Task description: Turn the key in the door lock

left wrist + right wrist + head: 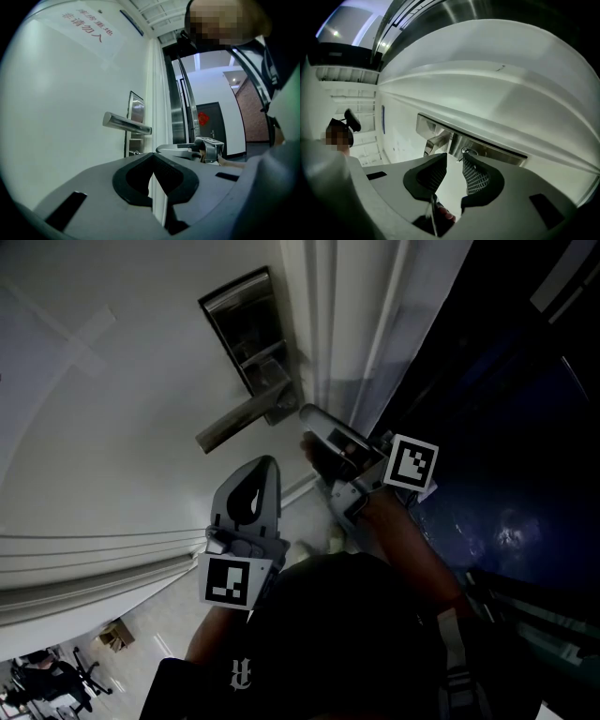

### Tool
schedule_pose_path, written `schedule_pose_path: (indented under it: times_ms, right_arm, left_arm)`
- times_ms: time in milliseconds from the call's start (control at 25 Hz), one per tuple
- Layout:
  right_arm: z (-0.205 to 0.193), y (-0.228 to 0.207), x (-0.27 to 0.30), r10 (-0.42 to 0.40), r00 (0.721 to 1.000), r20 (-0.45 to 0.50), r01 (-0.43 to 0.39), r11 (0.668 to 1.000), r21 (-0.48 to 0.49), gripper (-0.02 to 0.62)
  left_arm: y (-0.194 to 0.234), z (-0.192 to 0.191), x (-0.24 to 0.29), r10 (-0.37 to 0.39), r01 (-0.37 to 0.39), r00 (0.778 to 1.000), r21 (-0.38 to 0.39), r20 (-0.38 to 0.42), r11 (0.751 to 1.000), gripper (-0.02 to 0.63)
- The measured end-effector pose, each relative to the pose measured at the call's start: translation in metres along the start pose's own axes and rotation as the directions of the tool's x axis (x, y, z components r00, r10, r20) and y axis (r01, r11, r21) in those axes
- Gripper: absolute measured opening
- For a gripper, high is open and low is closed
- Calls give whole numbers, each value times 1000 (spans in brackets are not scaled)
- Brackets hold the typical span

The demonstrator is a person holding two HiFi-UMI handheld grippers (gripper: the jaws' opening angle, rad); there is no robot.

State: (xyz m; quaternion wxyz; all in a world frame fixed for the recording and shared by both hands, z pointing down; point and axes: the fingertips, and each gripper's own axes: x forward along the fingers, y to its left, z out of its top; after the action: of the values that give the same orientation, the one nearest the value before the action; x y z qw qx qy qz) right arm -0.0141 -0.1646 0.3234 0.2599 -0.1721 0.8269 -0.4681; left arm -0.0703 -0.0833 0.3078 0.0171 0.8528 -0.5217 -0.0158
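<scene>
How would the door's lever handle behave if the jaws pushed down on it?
The lever handle looks like solid polished metal, so probably stiff and slippery. Pivoted at the lock plate, it would likely swing rather than bend.

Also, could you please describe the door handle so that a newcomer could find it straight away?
Start at the white door and find the tall metal plate near its edge. The handle is the long silver lever jutting out from that plate, the only bar-shaped piece there.

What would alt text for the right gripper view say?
The right gripper, jaws apart and empty, points at a metal lock plate on a white door. What looks like a key sits in the plate just beyond the jaws, beside the handle.
</scene>
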Motion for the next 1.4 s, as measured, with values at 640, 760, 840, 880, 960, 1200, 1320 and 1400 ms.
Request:
schedule_pose_path:
  times_ms: [640,760,840,880,960,1200,1320,1400]
  right_arm:
    - [-20,22,9,-334,943,-5,89,267,-960,89]
    - [-24,17,14,-415,907,71,56,-47,-997,91]
    - [-23,13,19,-424,895,139,34,-246,-969,91]
    - [-24,11,21,-426,890,164,20,-323,-946,91]
    - [-25,6,26,-435,880,194,-14,-430,-903,91]
    - [-26,-3,37,-432,870,237,-38,-538,-842,89]
    - [-24,-4,42,-427,866,259,-18,-545,-838,88]
    - [-22,-5,44,-426,863,271,-2,-539,-842,66]
  left_arm:
    - [1,2,-3,2,-2,1000,-3,6,1000,6]
    - [4,2,-4,8,-8,1000,-3,5,1000,6]
    - [6,1,-5,12,-12,1000,-5,4,1000,6]
    - [7,1,-6,15,-15,1000,-7,4,1000,6]
    - [9,1,-7,19,-19,1000,-9,4,1000,6]
    - [14,-1,-9,26,-26,1000,-13,3,1000,6]
    - [16,-1,-10,29,-29,1000,-16,2,999,6]
    - [17,-2,-10,30,-30,1000,-17,3,999,6]
